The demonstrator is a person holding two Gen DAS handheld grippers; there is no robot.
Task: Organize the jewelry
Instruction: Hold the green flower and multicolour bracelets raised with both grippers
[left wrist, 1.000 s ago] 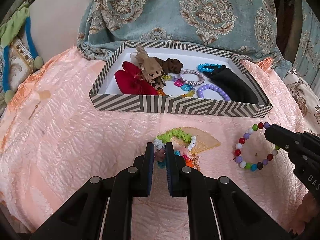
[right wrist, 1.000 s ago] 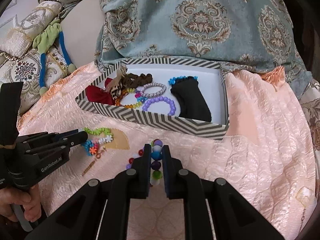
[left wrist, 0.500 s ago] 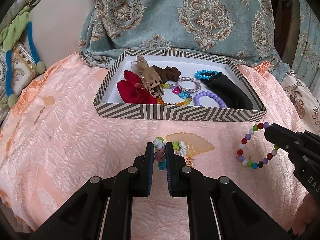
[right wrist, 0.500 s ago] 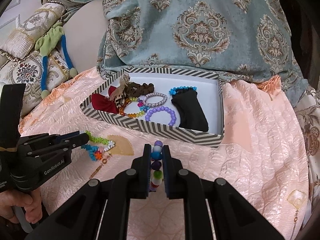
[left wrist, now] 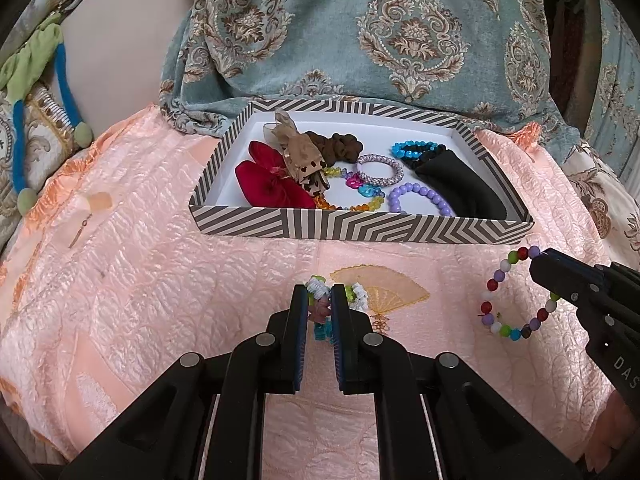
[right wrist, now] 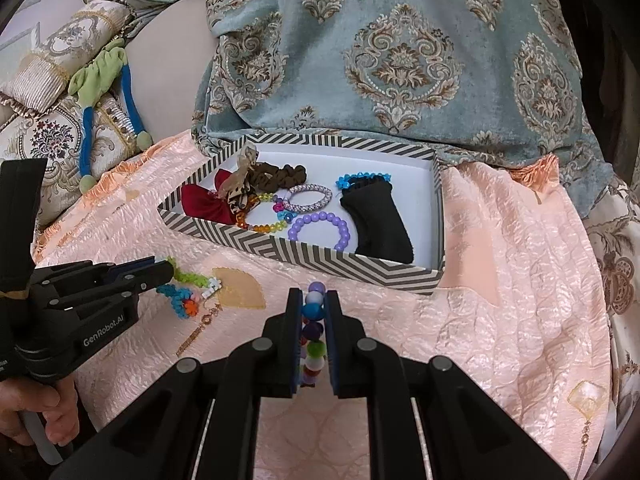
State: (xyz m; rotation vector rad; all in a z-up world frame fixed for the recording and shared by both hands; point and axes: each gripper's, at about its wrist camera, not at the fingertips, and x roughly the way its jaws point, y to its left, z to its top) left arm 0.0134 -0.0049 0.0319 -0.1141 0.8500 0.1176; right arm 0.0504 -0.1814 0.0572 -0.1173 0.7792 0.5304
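A striped box [left wrist: 360, 230] [right wrist: 320, 254] on the pink bedspread holds a red bow [left wrist: 268, 186], a brown scrunchie [left wrist: 340, 146], a purple bead bracelet [left wrist: 420, 196], a silver bracelet [left wrist: 380, 170] and a black pouch [left wrist: 460, 188]. My left gripper [left wrist: 320, 300] [right wrist: 166, 272] is shut on a flower bead bracelet [left wrist: 354, 294] [right wrist: 188, 304], lifted above the bedspread. My right gripper [right wrist: 314, 300] [left wrist: 538, 258] is shut on a multicolour bead bracelet [right wrist: 312, 312] [left wrist: 504, 320], which hangs from it in front of the box.
A teal patterned curtain [left wrist: 400, 40] hangs behind the box. Embroidered cushions with a green and blue tie [right wrist: 104, 76] lie at the far left. A gold fan motif [left wrist: 380, 288] is stitched on the bedspread.
Both grippers have lifted their bracelets off the bedspread and risen. The box now looks smaller and farther away in both views.
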